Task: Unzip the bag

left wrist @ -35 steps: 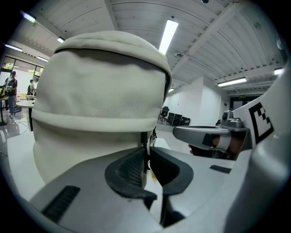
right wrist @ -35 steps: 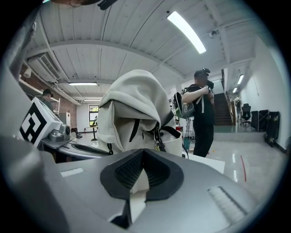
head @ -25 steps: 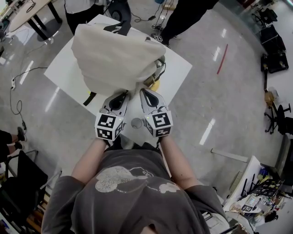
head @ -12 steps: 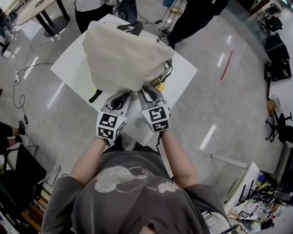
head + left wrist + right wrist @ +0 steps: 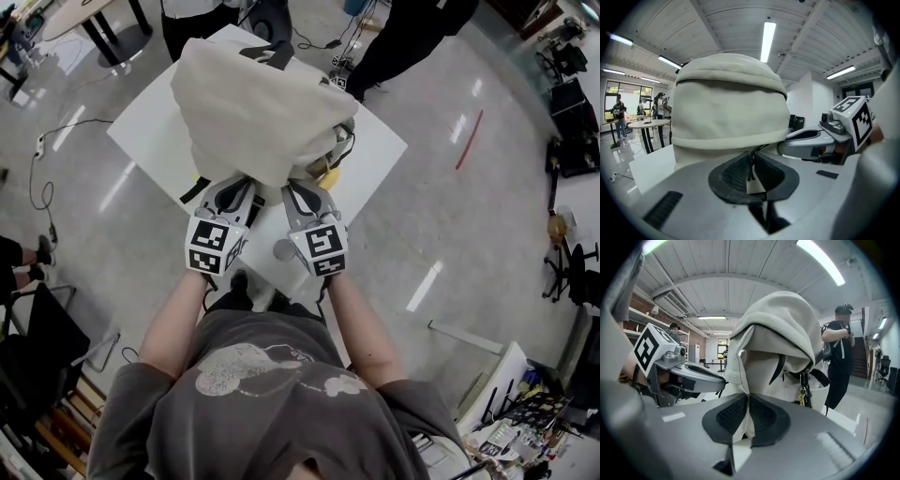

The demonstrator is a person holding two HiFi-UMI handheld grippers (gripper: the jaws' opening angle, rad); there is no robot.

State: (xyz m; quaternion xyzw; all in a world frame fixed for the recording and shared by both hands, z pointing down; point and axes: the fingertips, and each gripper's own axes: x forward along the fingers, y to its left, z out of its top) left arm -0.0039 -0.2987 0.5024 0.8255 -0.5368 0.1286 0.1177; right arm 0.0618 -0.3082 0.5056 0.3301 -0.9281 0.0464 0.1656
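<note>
A cream fabric bag (image 5: 253, 103) stands on the white table (image 5: 141, 131), bulging above both grippers. My left gripper (image 5: 234, 184) is at the bag's near lower edge, shut on a black zipper pull with a white tag (image 5: 751, 171) that hangs between its pads. Beside it, my right gripper (image 5: 298, 186) pinches a fold of the bag's cream fabric (image 5: 746, 418), and its jaws are closing on that fold. In the right gripper view the bag (image 5: 780, 329) shows a dark strap and an open seam along its top. The left gripper (image 5: 689, 376) lies just to the left there.
Keys (image 5: 802, 394) dangle from the bag's right side, near a yellow item (image 5: 328, 176) on the table. People stand beyond the table's far edge (image 5: 403, 28). A round table (image 5: 649, 124) and cables on the floor (image 5: 42, 159) lie to the left.
Both grippers have pushed forward to the bag's near edge. The left one has shifted slightly left, and the right one now has a fold of fabric between its pads.
</note>
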